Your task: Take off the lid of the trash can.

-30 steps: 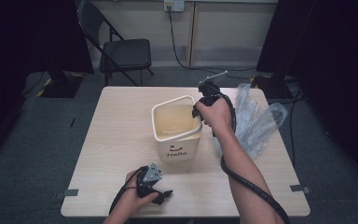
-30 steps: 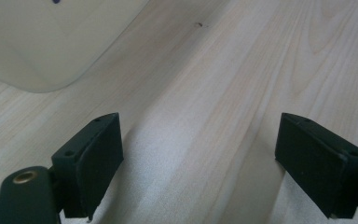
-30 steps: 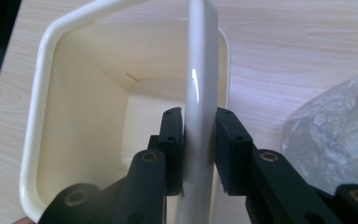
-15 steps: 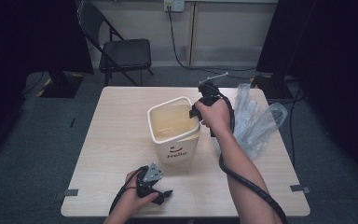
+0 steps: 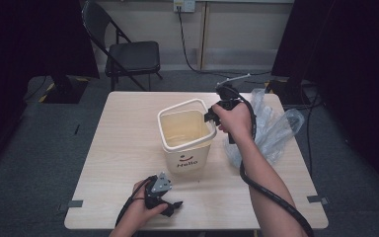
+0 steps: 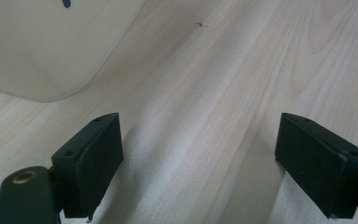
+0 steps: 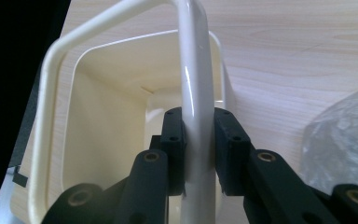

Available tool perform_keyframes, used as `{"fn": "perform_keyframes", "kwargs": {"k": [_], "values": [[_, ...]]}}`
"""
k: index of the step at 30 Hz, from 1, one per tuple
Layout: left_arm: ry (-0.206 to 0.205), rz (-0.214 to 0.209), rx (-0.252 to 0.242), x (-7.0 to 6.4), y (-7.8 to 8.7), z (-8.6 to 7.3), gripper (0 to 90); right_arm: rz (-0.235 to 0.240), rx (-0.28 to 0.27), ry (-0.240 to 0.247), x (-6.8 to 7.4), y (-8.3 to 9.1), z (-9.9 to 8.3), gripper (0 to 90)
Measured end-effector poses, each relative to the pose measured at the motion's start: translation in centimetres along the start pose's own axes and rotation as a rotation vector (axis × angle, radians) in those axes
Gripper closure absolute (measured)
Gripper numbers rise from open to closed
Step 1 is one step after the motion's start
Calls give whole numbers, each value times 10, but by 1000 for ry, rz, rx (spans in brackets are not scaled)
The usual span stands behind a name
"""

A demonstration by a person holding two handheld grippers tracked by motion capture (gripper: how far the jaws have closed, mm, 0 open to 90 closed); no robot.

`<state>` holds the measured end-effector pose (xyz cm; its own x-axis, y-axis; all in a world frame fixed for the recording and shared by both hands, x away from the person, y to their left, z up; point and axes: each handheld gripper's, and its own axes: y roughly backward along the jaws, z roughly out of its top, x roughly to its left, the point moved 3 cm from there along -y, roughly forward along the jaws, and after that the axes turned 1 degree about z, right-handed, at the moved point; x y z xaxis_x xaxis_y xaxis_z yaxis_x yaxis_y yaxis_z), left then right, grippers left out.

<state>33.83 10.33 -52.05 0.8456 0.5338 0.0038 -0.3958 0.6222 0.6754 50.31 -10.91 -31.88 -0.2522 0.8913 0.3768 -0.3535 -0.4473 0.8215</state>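
A cream square bin (image 5: 185,148) with "Hello" on its front stands mid-table, leaning slightly. My right gripper (image 5: 211,117) is shut on the bin's right rim; in the right gripper view the jaws (image 7: 199,121) clamp the glossy rim bar (image 7: 193,56) from both sides. The bin's inside looks bare. My left gripper (image 5: 175,207) rests near the table's front edge, in front of the bin. It is open (image 6: 200,135) with only wood between its fingers, and the bin's lower corner (image 6: 42,42) lies just beyond.
A crumpled clear plastic bag (image 5: 271,128) lies on the right side of the table (image 5: 123,138), close behind my right hand, and shows as the bag (image 7: 345,140) in the right gripper view. A black folding chair (image 5: 128,54) stands beyond the far edge.
The bin has shifted a little to the left and tipped slightly under my right gripper's hold. The left gripper has stayed put.
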Motion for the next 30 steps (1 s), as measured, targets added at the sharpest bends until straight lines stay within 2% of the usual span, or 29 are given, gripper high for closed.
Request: {"fn": "perform_keyframes", "kwargs": {"k": [5, 6, 8, 9, 10, 11, 12, 13, 14, 15, 16, 17, 18, 19, 23, 24, 25, 30], "values": [[0, 0, 0, 0, 0, 0, 143, -4, -28, -22, -19, 21, -5, 759], [3, 0, -2, 0, 0, 0, 143, -3, -40, -38, -30, 29, -8, 759], [1, 2, -1, 0, 0, 0, 143, 5, -52, -61, -41, 37, -12, 759], [1, 2, -1, 0, 0, 0, 143, 5, -52, -61, -41, 37, -12, 759], [1, 2, -1, 0, 0, 0, 143, -4, -62, -81, -54, 44, -17, 759], [1, 2, -1, 0, 0, 0, 143, -4, -62, -81, -54, 44, -17, 759], [1, 2, -1, 0, 0, 0, 143, -15, -71, -99, -68, 51, -22, 758], [1, 2, -1, 0, 0, 0, 143, -19, -75, -111, -75, 54, -25, 758], [1, 2, -1, 0, 0, 0, 143, -19, -75, -111, -75, 54, -25, 758], [2, 4, -3, 0, 0, 0, 143, -18, -85, -137, -89, 59, -30, 759], [2, 4, -3, 0, 0, 0, 143, -18, -85, -137, -89, 59, -30, 759], [0, 4, -1, 0, 0, 0, 142, -19, -94, -163, -102, 63, -34, 758], [2, 4, -3, 0, 0, 0, 143, -20, -101, -171, -109, 66, -36, 758], [2, 4, -3, 0, 0, 0, 142, -20, -101, -171, -109, 66, -36, 758], [1, 4, 0, 0, 0, 0, 142, -42, -122, -206, -136, 74, -45, 758], [1, 4, 0, 0, 0, 0, 142, -42, -122, -206, -136, 74, -45, 758], [1, 4, 0, 0, 0, 0, 141, -60, -119, -216, -144, 75, -48, 758], [3, 4, -1, 0, 0, 0, 140, -90, -96, -211, -157, 68, -56, 757]]}}
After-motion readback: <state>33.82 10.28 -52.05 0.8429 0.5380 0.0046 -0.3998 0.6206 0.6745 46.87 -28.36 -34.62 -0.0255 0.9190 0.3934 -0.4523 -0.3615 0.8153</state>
